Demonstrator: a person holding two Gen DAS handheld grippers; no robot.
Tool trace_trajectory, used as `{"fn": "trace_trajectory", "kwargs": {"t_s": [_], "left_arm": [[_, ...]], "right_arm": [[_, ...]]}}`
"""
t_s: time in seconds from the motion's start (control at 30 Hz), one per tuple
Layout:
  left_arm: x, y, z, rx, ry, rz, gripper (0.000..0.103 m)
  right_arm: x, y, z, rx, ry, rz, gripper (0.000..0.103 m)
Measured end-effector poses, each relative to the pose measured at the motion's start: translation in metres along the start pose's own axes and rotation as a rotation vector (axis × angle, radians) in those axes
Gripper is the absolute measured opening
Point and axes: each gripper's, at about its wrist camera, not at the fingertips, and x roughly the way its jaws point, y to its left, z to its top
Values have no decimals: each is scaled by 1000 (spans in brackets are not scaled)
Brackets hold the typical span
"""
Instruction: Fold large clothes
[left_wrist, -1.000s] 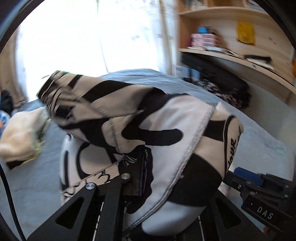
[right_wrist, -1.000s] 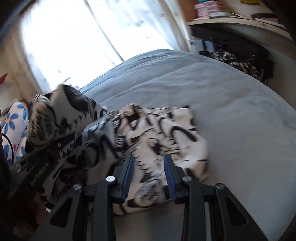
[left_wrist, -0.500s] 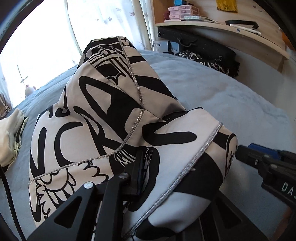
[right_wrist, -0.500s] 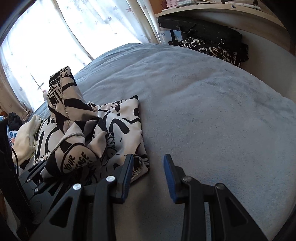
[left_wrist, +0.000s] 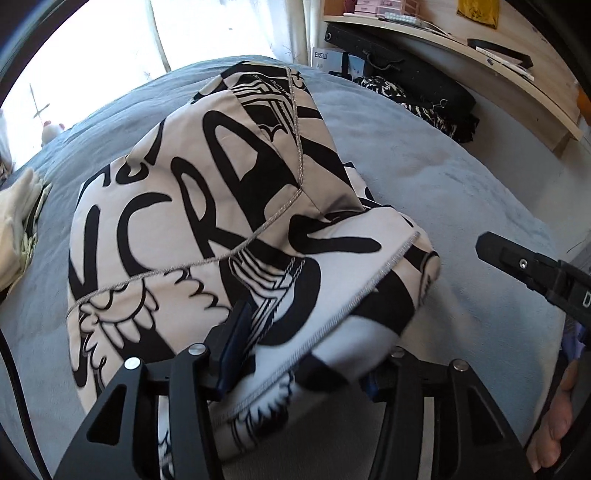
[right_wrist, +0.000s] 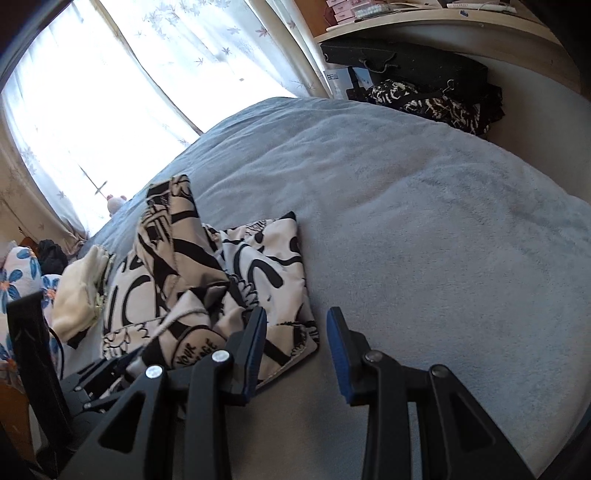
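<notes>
left wrist: close, downward — garment | right wrist: farther — same garment

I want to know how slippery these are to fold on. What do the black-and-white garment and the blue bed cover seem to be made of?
Black-and-white garment: looks like smooth, thin woven or knit fabric, matte, with grey overlock stitching along its edges; it drapes in soft folds.
Blue bed cover: looks like fleece or plush, matte, with a fuzzy nap.
</notes>
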Motion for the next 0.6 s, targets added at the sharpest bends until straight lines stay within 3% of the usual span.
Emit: {"fn": "trace_trajectory", "kwargs": {"t_s": [0.1,0.2,0.3,0.6], "left_arm": [[-16,12,-7,-37,13,-45,62],[-32,29,-16,-94,21,-99,71],[-49,53,-27,-178,0,-141,78],[-68,159,-53,-392,-59,30,78]], "right_arm": [[1,3,3,2,30,70,35],[4,9,4,13,59,134,52],[15,16,7,4,107,199,55],[79,32,11,-80,253,189,55]]}}
